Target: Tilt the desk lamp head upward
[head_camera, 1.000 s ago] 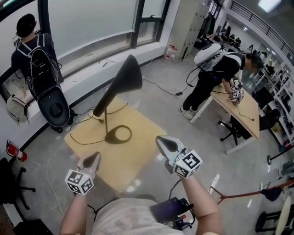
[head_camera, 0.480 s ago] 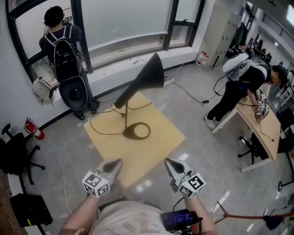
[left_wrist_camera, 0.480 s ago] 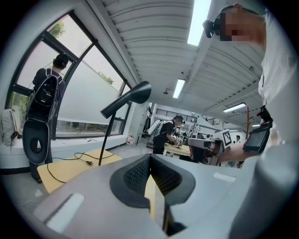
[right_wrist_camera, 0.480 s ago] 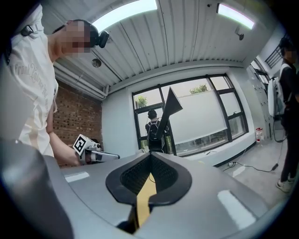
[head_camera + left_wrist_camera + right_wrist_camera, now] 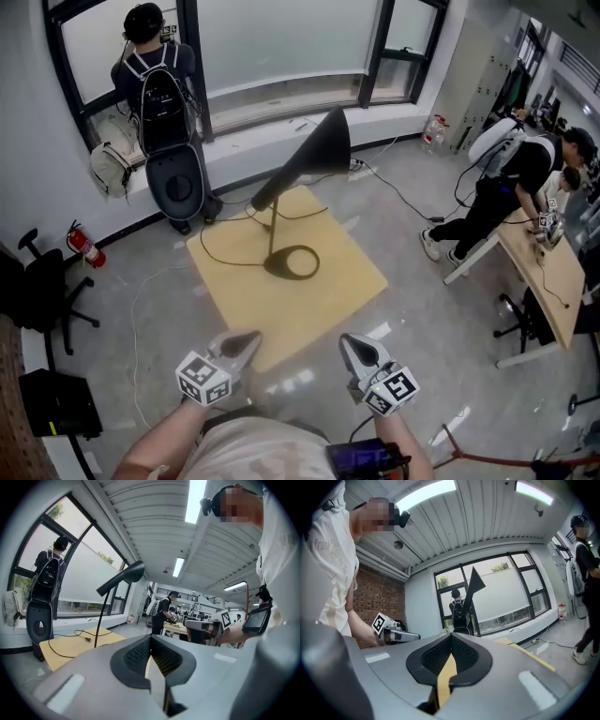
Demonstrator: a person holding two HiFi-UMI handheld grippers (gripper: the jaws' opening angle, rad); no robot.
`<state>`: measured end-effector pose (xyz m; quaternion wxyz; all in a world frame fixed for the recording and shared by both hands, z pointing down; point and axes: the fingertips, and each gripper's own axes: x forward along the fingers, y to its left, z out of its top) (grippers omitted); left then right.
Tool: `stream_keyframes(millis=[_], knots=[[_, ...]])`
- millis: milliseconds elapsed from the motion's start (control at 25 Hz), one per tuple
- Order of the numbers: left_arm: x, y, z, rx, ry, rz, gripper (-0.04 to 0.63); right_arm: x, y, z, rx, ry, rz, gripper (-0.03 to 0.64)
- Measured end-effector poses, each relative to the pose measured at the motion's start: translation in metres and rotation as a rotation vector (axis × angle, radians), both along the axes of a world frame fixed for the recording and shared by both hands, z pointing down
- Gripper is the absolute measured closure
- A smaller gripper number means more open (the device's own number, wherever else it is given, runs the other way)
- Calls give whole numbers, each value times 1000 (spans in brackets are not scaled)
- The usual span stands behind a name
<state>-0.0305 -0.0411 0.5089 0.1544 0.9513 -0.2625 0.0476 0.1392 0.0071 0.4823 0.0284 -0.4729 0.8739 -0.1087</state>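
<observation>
A black desk lamp stands on a low yellow table (image 5: 319, 291). Its ring base (image 5: 292, 262) sits near the table's middle, and its cone head (image 5: 319, 150) points up to the right on a slanted arm. My left gripper (image 5: 246, 343) and right gripper (image 5: 356, 349) hover shut and empty over the floor, short of the table's near edge and well away from the lamp. In the left gripper view the lamp head (image 5: 129, 573) shows far off at upper left; in the right gripper view the lamp head (image 5: 475, 582) stands against the window.
The lamp's black cable (image 5: 225, 248) loops across the table and onto the floor. A person with a backpack (image 5: 159, 75) stands at the window beside a black chair (image 5: 178, 183). Another person (image 5: 511, 173) bends over a desk (image 5: 544, 272) at right. A fire extinguisher (image 5: 82, 248) stands at left.
The view has drawn back and swung: the table and lamp now lie farther ahead, and both grippers have dropped lower in the picture, still shut.
</observation>
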Motion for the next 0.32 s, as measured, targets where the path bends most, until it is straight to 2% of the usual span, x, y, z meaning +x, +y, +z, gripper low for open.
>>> stream_keyframes(millis=[320], knots=[[-17, 14, 3, -7, -21, -32, 594, -11, 14, 1, 8, -13, -4, 606]])
